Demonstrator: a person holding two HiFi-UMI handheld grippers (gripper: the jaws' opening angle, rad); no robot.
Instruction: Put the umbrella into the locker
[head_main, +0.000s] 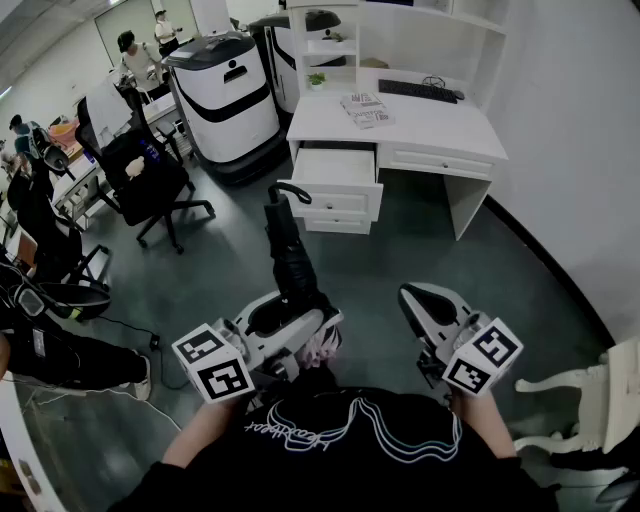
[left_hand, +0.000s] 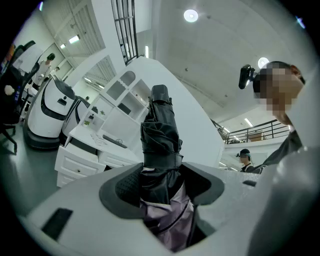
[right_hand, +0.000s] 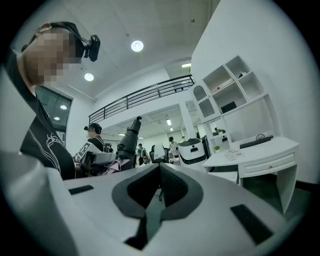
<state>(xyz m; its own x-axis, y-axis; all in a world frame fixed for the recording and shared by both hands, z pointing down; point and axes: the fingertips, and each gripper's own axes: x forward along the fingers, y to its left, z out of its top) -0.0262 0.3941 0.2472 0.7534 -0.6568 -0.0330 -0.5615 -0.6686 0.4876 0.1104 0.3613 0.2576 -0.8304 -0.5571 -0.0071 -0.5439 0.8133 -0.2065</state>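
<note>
A folded black umbrella (head_main: 290, 255) with a pale pink lining sticks forward out of my left gripper (head_main: 295, 318), its hooked handle end pointing toward the white desk (head_main: 400, 125). In the left gripper view the jaws press on the umbrella (left_hand: 160, 130) from both sides, so the left gripper (left_hand: 161, 175) is shut on it. My right gripper (head_main: 430, 305) hangs to the right of it, apart from the umbrella. Its pads (right_hand: 172, 187) meet with nothing between them, and the right gripper (right_hand: 160, 167) is shut. The right gripper view also catches the umbrella (right_hand: 127, 142) at the left.
The desk has an open top drawer (head_main: 338, 165) straight ahead, a keyboard (head_main: 420, 90) and papers on top. Two large white machines (head_main: 225, 95) stand to its left, black office chairs (head_main: 150, 180) further left. A white chair (head_main: 600, 400) stands at the right by the wall.
</note>
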